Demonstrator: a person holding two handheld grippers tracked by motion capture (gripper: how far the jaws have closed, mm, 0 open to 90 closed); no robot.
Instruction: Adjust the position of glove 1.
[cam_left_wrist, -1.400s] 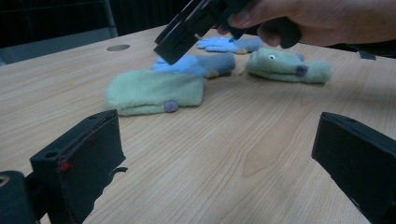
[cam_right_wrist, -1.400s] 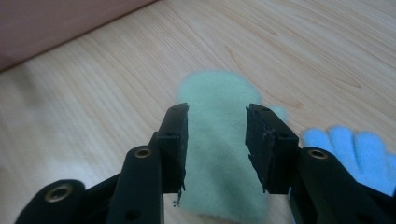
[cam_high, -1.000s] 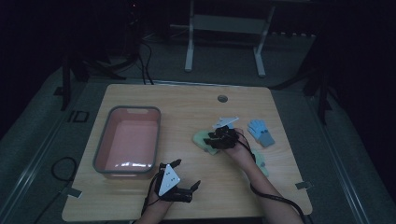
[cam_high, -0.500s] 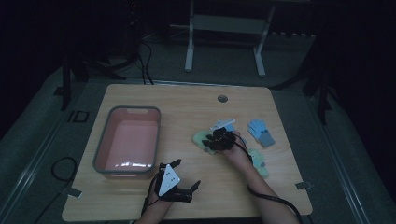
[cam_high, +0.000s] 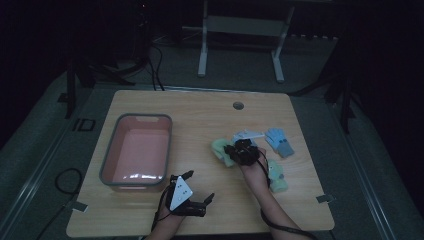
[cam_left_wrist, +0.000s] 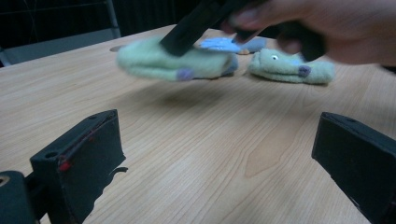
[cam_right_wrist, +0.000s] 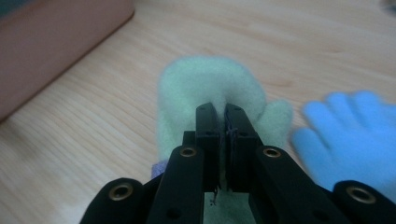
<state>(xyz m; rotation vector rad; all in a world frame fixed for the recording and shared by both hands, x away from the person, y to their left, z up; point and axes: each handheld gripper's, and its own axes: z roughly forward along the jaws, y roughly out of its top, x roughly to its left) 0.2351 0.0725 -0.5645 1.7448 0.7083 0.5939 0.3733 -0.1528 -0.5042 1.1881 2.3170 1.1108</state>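
Right claw (cam_right_wrist: 222, 135) has just closed, clamped on green mitten (cam_right_wrist: 210, 88) by a thin fold (shallow bite); mitten may slip out during transfer to pink bin (cam_high: 137, 152). Left claw (cam_left_wrist: 224, 154) gapes, empty.

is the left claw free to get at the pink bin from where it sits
Probably yes. The left claw stands open and holds nothing, just right of the pink bin's near corner, with bare table between them. The right claw is busy gripping a green mitten farther off.

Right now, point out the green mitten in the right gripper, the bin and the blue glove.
green mitten (cam_right_wrist: 210, 88), right gripper view, its rounded top
bin (cam_high: 136, 118), high view, far rim
blue glove (cam_high: 274, 136), high view, palm
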